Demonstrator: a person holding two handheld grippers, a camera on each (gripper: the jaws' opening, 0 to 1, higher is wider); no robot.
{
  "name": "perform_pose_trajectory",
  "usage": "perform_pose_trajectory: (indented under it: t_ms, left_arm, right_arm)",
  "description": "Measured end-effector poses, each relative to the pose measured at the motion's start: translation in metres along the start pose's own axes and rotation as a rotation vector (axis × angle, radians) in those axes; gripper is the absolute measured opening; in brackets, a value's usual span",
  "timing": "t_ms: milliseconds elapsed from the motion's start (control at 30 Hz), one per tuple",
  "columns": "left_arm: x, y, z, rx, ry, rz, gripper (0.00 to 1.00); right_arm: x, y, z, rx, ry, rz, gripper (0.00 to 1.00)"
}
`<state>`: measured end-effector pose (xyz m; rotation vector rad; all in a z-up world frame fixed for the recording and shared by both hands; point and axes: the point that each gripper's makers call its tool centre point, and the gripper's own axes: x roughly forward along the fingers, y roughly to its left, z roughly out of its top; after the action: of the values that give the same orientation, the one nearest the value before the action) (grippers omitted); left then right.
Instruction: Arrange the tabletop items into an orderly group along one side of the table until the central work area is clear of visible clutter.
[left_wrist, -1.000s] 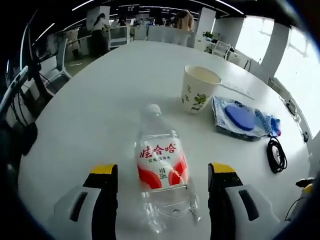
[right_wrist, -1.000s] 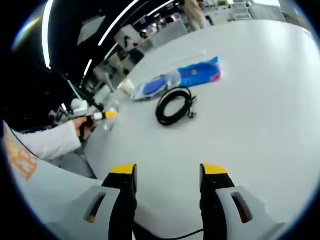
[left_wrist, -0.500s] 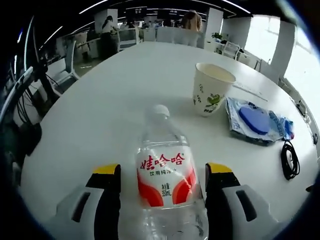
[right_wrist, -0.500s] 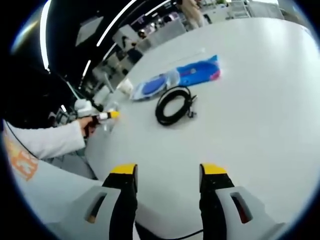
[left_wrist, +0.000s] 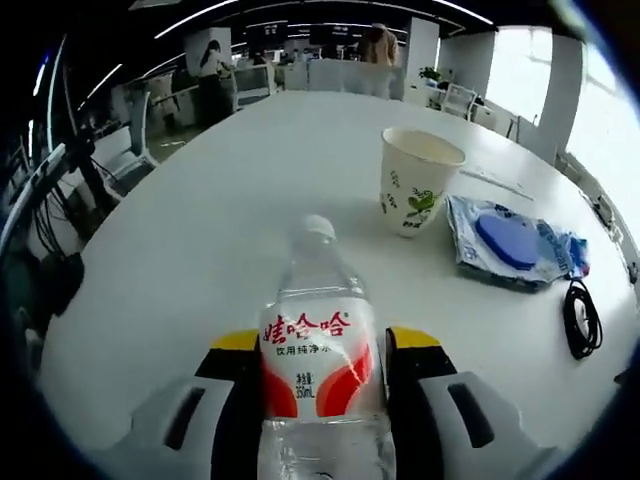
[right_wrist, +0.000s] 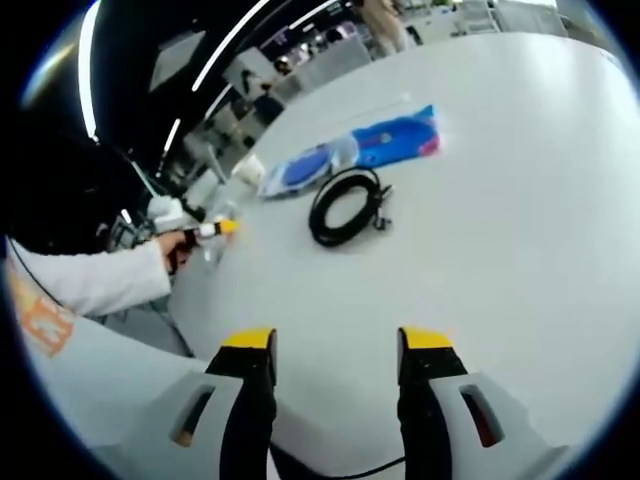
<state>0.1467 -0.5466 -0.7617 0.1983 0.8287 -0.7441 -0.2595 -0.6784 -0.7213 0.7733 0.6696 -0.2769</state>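
My left hand-held gripper (left_wrist: 318, 345) is clamped on the water bottle (left_wrist: 318, 370), its long axis pointing away toward the paper cup (left_wrist: 417, 180), so I'd slide it there. Right hand-held gripper (right_wrist: 333, 345) hangs open over bare worktop (right_wrist: 520, 200), cable (right_wrist: 345, 205) beyond.

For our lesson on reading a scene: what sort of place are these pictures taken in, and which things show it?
Probably an open-plan office. A large white table stands among office chairs and partitioned desks, under long ceiling light strips, with people standing in the background.
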Motion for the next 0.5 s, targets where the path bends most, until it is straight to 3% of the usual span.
perform_pose_trajectory:
  t_ms: [33, 67, 100, 167, 233, 500]
  left_arm:
    - [-0.001, -0.003, 0.001, -0.011, 0.002, -0.023, 0.43]
    - [-0.004, -0.006, 0.011, -0.033, -0.037, -0.041, 0.41]
    - [-0.005, -0.004, 0.009, -0.020, -0.008, -0.030, 0.40]
    - [-0.007, -0.011, 0.010, 0.031, -0.017, -0.064, 0.39]
    - [-0.010, -0.015, 0.009, 0.016, -0.013, -0.080, 0.38]
    - [-0.029, -0.041, 0.024, 0.047, -0.085, -0.156, 0.36]
  right_arm:
    - [0.000, 0.000, 0.000, 0.001, -0.001, 0.000, 0.46]
    - [0.000, 0.000, 0.000, 0.001, -0.001, 0.001, 0.46]
    - [0.001, 0.001, 0.000, 0.001, -0.001, 0.001, 0.46]
    - [0.002, 0.001, -0.001, -0.002, 0.002, 0.006, 0.46]
    - [0.003, 0.003, -0.001, -0.006, 0.006, 0.011, 0.46]
    - [0.001, 0.002, 0.001, -0.005, -0.006, 0.010, 0.46]
